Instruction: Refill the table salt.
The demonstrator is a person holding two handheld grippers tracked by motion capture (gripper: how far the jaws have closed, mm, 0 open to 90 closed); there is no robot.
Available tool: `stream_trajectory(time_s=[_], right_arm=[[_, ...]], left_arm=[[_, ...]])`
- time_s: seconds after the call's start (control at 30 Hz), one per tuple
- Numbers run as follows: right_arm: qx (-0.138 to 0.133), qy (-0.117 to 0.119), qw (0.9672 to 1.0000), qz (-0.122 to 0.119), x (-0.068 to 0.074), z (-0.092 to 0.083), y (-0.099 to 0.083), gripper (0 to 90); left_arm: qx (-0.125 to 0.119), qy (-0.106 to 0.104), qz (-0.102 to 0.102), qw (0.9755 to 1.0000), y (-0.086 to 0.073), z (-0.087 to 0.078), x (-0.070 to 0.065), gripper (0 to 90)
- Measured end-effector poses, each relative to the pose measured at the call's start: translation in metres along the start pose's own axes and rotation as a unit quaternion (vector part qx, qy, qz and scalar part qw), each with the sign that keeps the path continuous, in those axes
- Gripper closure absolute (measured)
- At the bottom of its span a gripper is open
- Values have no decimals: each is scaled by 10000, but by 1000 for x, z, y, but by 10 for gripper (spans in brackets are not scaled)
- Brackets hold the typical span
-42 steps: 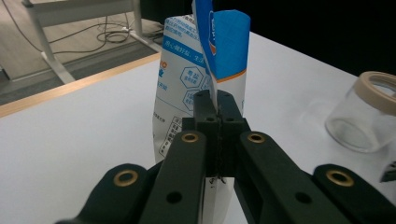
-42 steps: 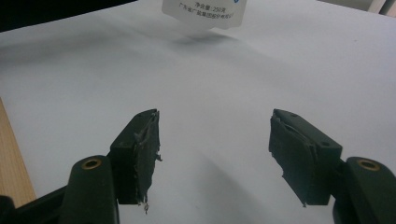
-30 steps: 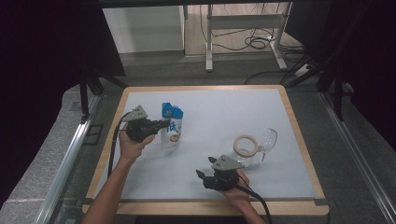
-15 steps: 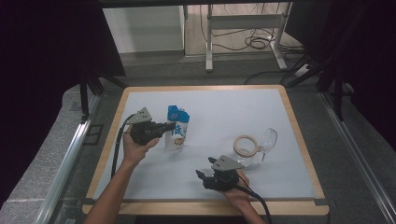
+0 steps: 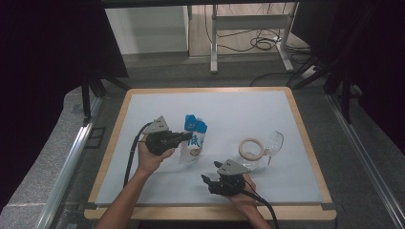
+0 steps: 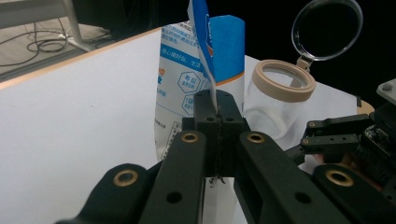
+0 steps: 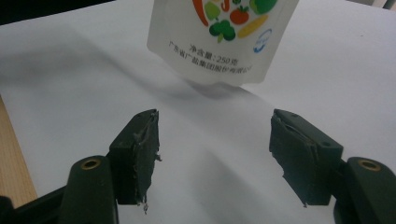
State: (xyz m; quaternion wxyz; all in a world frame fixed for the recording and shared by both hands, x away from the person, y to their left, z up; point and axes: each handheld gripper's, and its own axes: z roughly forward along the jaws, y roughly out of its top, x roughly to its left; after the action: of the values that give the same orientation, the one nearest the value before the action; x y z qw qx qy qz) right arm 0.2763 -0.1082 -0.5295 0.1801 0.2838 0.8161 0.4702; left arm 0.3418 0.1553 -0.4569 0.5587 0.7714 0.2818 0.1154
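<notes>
Blue-and-white film forms the pouch (image 5: 193, 141), which stands upright near the middle of the white mat (image 5: 239, 107), just left of the jar (image 5: 260, 151). The jar is clear, lies on its side with a beige ring at its mouth, and its hinged lid is swung open.

Handling, as judged:
- The pouch is soft and light; its walls will buckle under side pressure, and printed film tends to be slippery
- The flat sealed edge along the top and side is the stiffest part and the best place to take hold
- The jar looks rigid but may roll and may crack if struck

Left gripper (image 6: 218, 122): jaws closed on the pouch's thin upper side seam, which runs up between the pads in the left gripper view. The pouch hangs or stands from that pinch; the pictures do not settle whether its base bears on the mat.

Right gripper (image 7: 215, 149): jaws spread wide, empty, held low over the mat near its front edge, aimed at the pouch's lower end and well apart from it
</notes>
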Motion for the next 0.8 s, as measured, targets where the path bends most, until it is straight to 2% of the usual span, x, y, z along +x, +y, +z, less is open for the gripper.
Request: stream_trajectory(time_s=[0.1,0.17,0.23,0.33,0.37,0.5,0.8], right_arm=[[-1,-8,10000,16,-1,-2,-1,340],[7,-26,10000,23,-2,-3,-1,339],[-11,-32,10000,0,-3,-3,-1,339],[-4,-36,10000,15,-3,-3,-1,339],[-6,-37,10000,13,-3,-3,-1,339],[-18,-42,10000,-8,-2,-4,0,339],[-19,-72,10000,27,-4,-3,-1,339]], left_arm=[[-9,0,-82,10000,-9,1,-2,900],[-99,-11,-174,9998,-15,-4,0,900],[-136,80,-189,9997,-20,-8,1,900],[-113,130,-135,9998,-24,-12,2,900],[-84,156,-53,9998,-25,-13,1,900],[-73,141,-7,9999,-27,-14,-1,900],[-138,148,-36,9998,-35,-21,0,894]])
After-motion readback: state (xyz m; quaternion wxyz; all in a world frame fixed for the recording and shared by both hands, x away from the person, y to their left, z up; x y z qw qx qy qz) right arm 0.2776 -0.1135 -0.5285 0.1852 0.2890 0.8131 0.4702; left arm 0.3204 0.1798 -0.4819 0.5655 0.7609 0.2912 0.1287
